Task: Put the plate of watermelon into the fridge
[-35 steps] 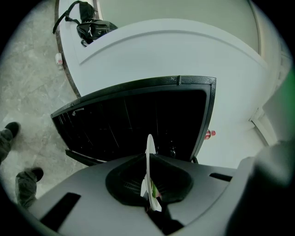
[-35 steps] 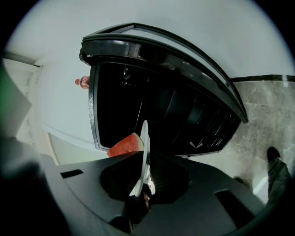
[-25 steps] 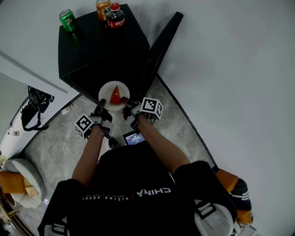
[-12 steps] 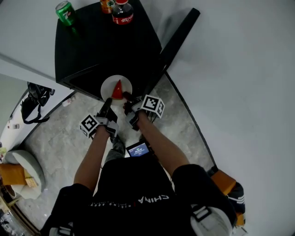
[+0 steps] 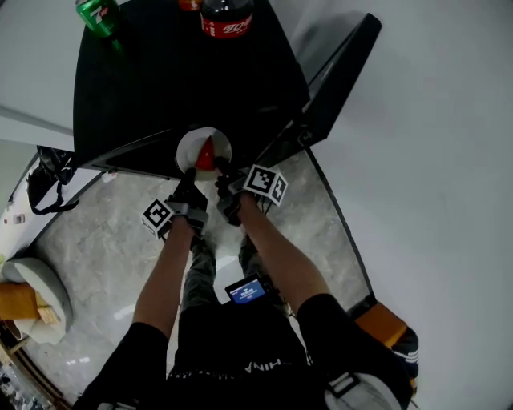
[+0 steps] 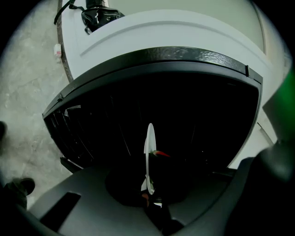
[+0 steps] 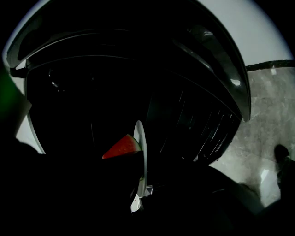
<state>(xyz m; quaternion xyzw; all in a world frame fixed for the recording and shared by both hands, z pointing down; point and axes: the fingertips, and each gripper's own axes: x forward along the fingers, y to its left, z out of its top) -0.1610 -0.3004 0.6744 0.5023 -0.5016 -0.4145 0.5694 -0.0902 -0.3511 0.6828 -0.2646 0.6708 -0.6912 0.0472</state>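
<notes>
So from where I was standing, the person had both tools on the near edge of the plate (image 5: 192,146). The left gripper (image 5: 191,178) and the right gripper (image 5: 221,173) sat close side by side, and each had its jaws squeezed nearly together on the thin rim. Neither had anything else in it.

The plate looked like a small, hard white dish, stiff and probably a bit slick, so I'd guess a pinch on the lip was the only sensible grab. Two pinches on the same side meant the far edge hung out unsupported, so I figured it needed to be kept level.

The watermelon wedge (image 5: 207,154) stood upright on its rind, point up, not held by anything. It looked light but wet and tippy, so I reckon one tilt and it would slide or flop over.

The plate itself was right at the mouth of the little black fridge (image 5: 160,80), low down, with the far rim about at the dark opening and not set down on anything I could see. The door (image 5: 337,72) was swung wide to the right. Up on top sat a green can (image 5: 98,14) and a cola bottle (image 5: 228,18).
</notes>
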